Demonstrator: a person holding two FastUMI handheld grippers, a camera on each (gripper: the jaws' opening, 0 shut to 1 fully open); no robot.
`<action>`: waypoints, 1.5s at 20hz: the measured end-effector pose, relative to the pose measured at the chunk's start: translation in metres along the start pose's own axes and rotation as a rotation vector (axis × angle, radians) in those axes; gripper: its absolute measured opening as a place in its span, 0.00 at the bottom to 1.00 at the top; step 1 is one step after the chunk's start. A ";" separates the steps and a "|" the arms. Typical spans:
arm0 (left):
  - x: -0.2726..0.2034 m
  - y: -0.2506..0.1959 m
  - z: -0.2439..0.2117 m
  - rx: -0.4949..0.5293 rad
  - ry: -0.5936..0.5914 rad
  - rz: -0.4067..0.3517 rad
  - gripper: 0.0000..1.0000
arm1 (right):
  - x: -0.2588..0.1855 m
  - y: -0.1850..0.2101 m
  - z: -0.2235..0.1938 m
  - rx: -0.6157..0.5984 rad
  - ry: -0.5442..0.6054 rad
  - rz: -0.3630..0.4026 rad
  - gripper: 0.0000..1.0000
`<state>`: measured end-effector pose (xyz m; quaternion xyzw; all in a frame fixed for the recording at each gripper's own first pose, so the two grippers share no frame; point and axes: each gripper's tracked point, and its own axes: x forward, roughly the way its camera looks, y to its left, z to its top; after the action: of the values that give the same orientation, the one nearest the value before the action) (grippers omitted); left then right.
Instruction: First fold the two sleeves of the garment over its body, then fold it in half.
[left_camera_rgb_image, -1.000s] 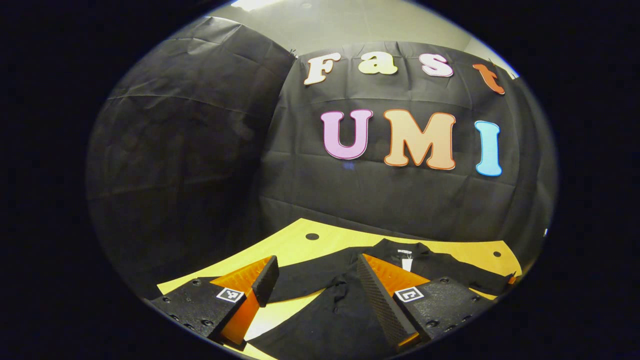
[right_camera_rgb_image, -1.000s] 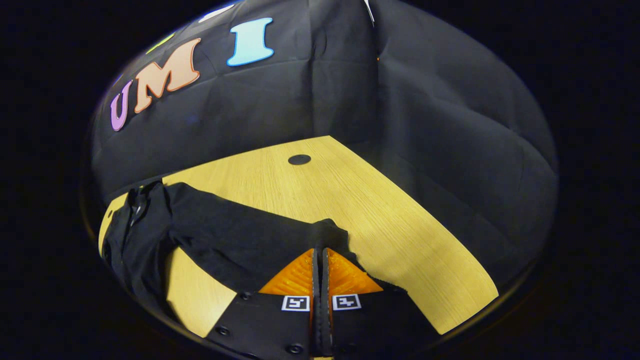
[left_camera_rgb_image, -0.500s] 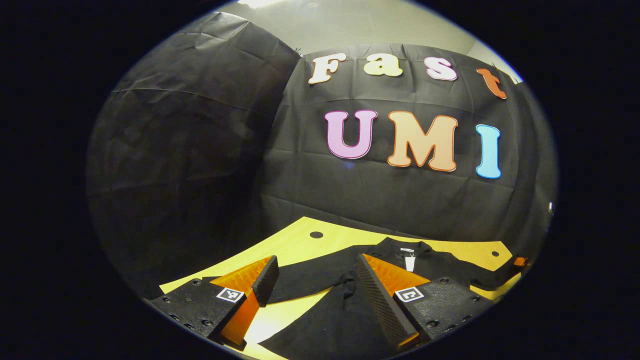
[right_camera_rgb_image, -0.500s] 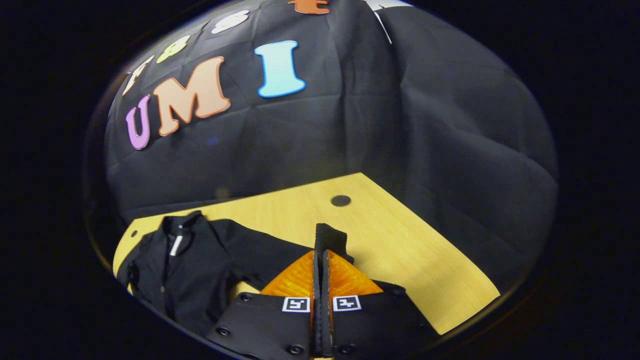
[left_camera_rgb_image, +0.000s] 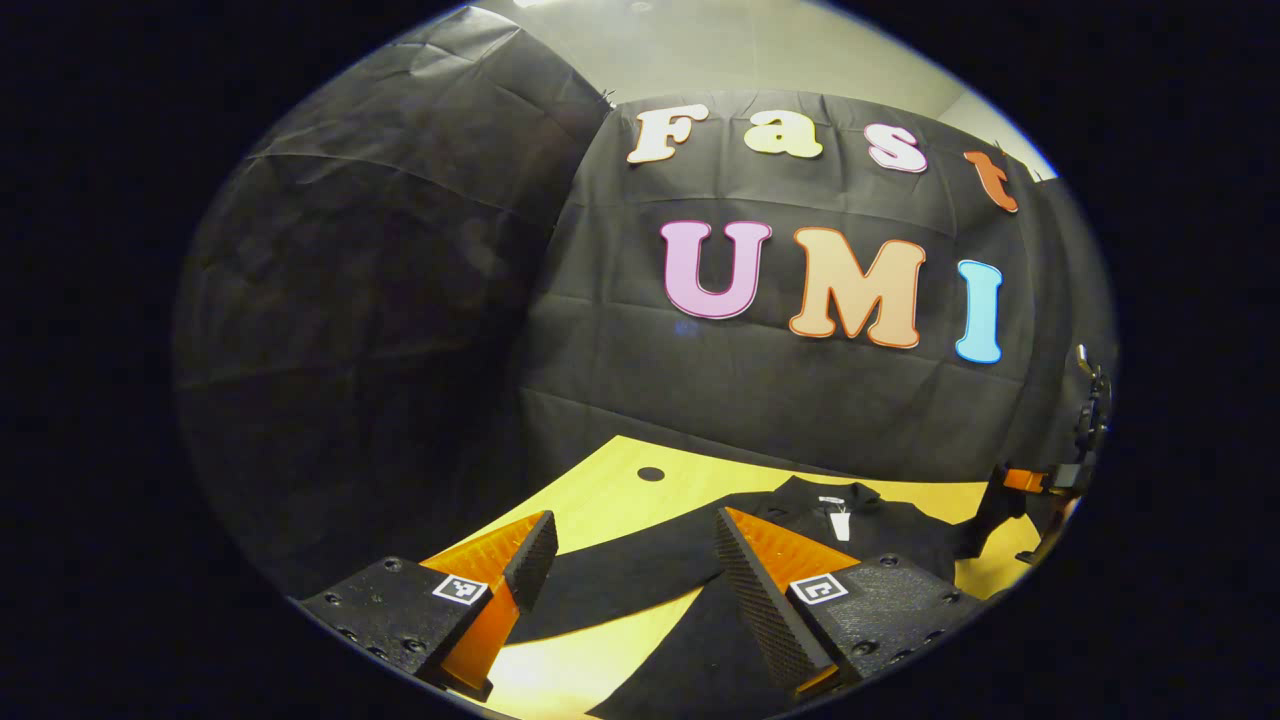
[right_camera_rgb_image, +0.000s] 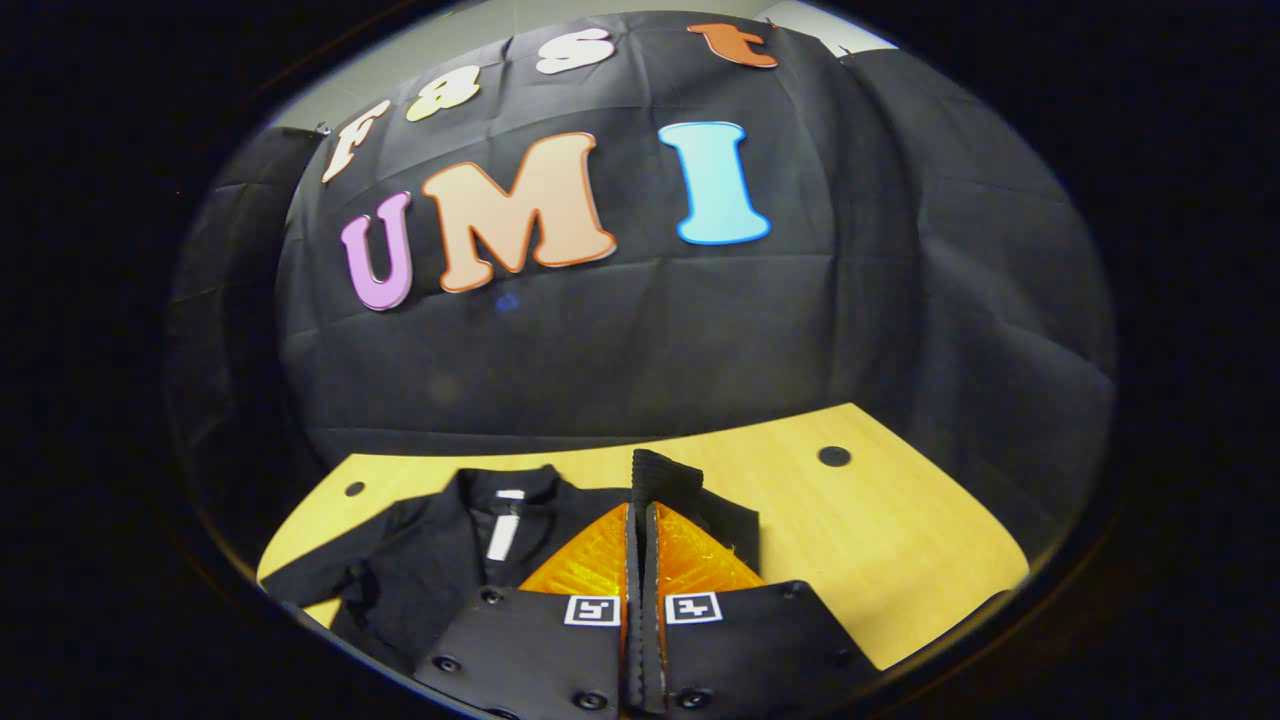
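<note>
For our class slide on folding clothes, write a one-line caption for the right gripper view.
Right gripper shut on the black garment's sleeve, raised above the wooden table.

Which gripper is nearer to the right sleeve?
Right. The right gripper is shut on the sleeve; the left gripper hangs open over the other side of the garment.
</note>
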<state>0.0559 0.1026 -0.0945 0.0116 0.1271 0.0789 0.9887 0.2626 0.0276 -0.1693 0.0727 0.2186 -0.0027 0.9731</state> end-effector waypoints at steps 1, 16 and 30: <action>0.001 0.009 0.000 0.001 0.002 0.008 0.94 | 0.004 0.018 0.004 -0.003 -0.009 0.018 0.02; 0.012 0.098 -0.012 0.007 0.032 0.097 0.93 | 0.069 0.245 -0.049 -0.023 0.105 0.289 0.02; 0.027 0.117 -0.028 0.021 0.082 0.150 0.93 | 0.120 0.283 -0.142 -0.029 0.293 0.347 0.02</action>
<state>0.0569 0.2230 -0.1230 0.0283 0.1671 0.1517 0.9738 0.3209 0.3315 -0.3075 0.0946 0.3418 0.1784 0.9178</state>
